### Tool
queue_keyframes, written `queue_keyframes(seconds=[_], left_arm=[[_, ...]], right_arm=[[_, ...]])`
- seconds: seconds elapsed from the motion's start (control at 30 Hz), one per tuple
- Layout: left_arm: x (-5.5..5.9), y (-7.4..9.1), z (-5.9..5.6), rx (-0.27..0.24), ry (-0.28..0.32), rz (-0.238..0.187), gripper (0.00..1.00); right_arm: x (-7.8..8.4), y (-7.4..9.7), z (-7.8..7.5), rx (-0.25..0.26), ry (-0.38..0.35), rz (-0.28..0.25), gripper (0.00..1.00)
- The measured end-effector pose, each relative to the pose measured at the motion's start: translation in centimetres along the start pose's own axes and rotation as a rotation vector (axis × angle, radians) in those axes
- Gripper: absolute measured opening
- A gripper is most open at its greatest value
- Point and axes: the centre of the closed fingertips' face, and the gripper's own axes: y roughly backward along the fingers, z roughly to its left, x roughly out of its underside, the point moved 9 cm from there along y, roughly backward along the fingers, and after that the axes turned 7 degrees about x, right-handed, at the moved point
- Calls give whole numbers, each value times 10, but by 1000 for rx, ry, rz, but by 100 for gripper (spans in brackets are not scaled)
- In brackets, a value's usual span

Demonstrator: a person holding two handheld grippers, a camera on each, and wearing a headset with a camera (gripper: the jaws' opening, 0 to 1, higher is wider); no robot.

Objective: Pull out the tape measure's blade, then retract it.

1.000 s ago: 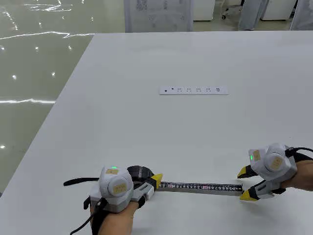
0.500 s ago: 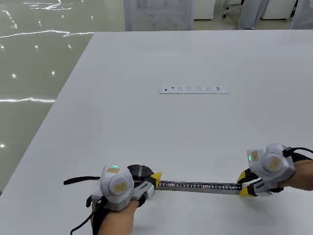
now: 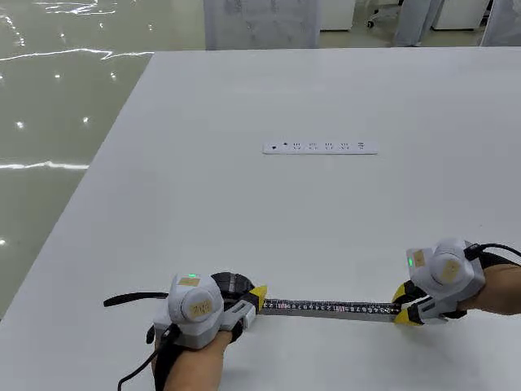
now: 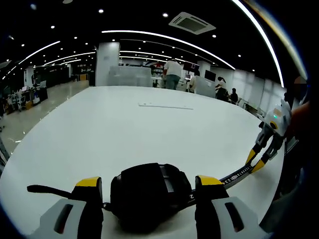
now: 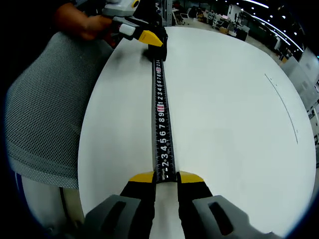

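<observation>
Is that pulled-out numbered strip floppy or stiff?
The blade is probably fairly stiff: it runs straight between the tape measure case and the right tongs. Released, it would likely spring back into the case. It looks thin, so pushing it endwise may buckle it.

Yellow-tipped fingers (image 4: 88,183) of left gripper (image 4: 149,181) pressed to both sides of black tape measure (image 4: 149,196), blade (image 4: 234,175) stretching right (printed numbers visible) to right gripper (image 4: 255,162) at its end, white table (image 4: 124,134), distant power strip (image 4: 164,106)

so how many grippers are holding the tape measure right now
2. The left gripper is shut on the black tape measure case at the table's near edge; the right gripper pinches the free end of the blade, out to the right.
</observation>
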Motion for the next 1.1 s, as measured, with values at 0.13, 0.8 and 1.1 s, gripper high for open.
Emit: queue_keyframes(seconds=[0.13, 0.8, 1.1], left_arm=[[3, -1, -1, -6, 11, 19, 68], [6, -3, -3, -11, 15, 80, 62], [6, -3, -3, -6, 11, 96, 61]], right_arm=[[-2, -1, 0, 2, -11, 16, 12], [-4, -1, -2, -7, -65, 60, 11], [-5, -1, -1, 7, -66, 56, 11]])
